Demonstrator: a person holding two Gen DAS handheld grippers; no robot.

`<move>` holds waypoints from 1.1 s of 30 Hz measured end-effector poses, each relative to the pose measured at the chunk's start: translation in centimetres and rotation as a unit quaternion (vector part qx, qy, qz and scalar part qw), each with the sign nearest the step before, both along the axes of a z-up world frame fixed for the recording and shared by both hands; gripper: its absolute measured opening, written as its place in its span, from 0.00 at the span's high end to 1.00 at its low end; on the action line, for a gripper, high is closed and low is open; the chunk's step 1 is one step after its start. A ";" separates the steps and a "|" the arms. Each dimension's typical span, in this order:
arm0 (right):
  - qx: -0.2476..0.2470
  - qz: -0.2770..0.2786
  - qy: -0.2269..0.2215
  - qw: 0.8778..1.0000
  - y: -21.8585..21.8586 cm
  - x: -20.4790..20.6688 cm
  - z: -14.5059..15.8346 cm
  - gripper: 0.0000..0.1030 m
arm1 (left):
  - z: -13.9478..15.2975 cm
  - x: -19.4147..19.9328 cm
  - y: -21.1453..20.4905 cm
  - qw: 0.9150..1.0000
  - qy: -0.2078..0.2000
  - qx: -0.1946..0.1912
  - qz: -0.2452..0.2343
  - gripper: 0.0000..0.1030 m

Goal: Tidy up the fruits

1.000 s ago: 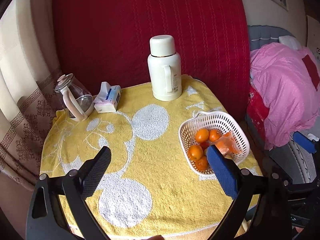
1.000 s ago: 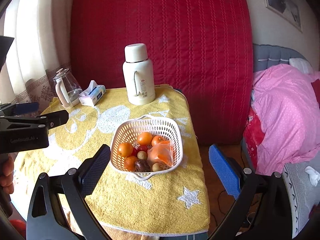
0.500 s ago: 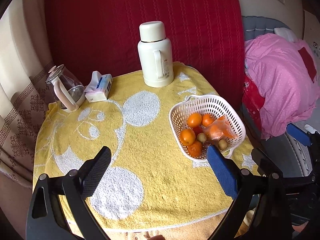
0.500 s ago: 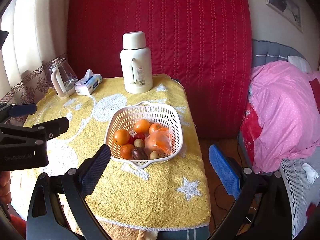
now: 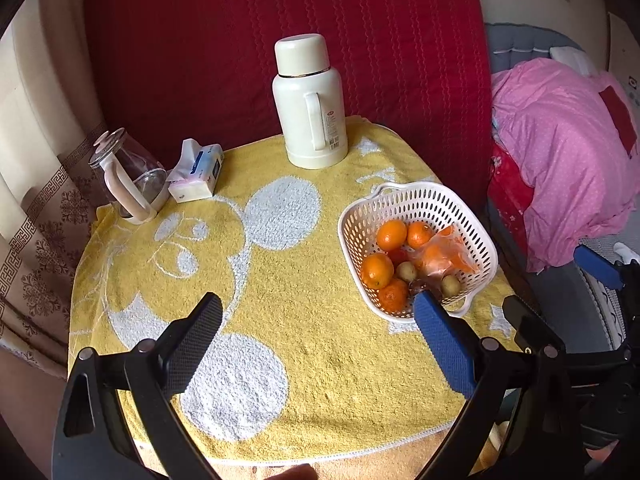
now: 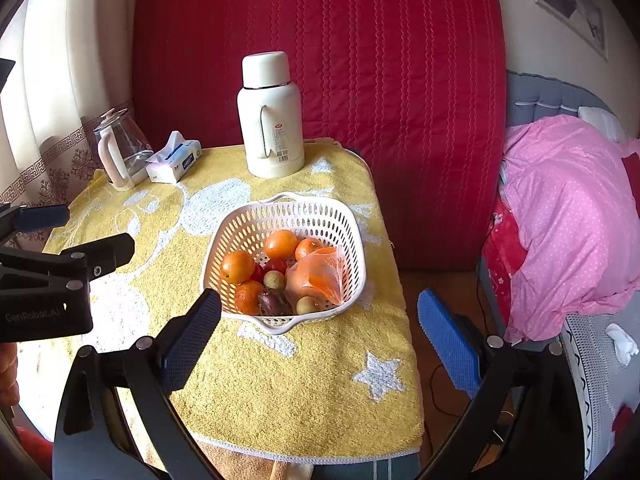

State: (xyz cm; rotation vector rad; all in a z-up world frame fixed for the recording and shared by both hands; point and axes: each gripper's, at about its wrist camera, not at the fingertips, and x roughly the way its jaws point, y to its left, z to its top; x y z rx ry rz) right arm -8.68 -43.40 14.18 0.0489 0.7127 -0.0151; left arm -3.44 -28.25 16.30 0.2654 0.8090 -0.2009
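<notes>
A white slotted basket (image 6: 352,232) stands at the right side of a table under a yellow towel (image 5: 280,288). It holds several oranges (image 6: 281,243), small red and green fruits, a dark purple fruit (image 6: 273,302) and an orange plastic bag (image 6: 320,274). The basket also shows in the left wrist view (image 5: 476,232). My left gripper (image 5: 316,320) is open and empty above the towel, left of the basket. My right gripper (image 6: 318,314) is open and empty, just in front of the basket's near rim.
A cream thermos (image 5: 310,104) stands at the back of the table. A tissue pack (image 5: 198,172) and a glass kettle (image 5: 128,178) sit at the back left. A red quilted board is behind. A bed with pink bedding (image 6: 568,216) is to the right.
Both grippers have pulled back and risen a little; the basket now sits lower and nearer the middle of each view. Both stay open and empty.
</notes>
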 end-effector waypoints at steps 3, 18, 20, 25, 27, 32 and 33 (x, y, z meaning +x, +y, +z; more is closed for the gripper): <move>0.002 -0.002 0.004 1.000 -0.3 0.2 -0.3 0.03 | -0.1 0.2 -0.5 1.000 0.000 0.001 -0.007 0.07; 0.013 -0.007 0.035 0.999 -1.4 1.4 -2.4 0.03 | -2.2 2.5 -2.3 0.999 0.029 0.005 -0.023 0.07; 0.014 -0.010 0.038 0.999 -1.6 1.6 -2.6 0.03 | -2.4 2.7 -2.5 0.999 0.031 0.006 -0.025 0.07; 0.016 -0.012 0.045 0.999 -2.0 1.9 -2.9 0.03 | -2.6 3.2 -2.8 0.999 0.025 0.004 -0.025 0.07; 0.017 -0.013 0.047 0.999 -2.0 2.0 -3.0 0.03 | -2.6 3.4 -2.9 0.999 0.030 0.003 -0.030 0.07; 0.022 -0.014 0.050 0.998 -1.8 2.2 -3.2 0.03 | -2.7 3.7 -2.7 0.999 0.036 0.006 -0.029 0.07; 0.021 -0.012 0.051 0.998 -1.6 2.3 -3.2 0.03 | -2.7 3.7 -2.5 0.999 0.037 0.007 -0.027 0.07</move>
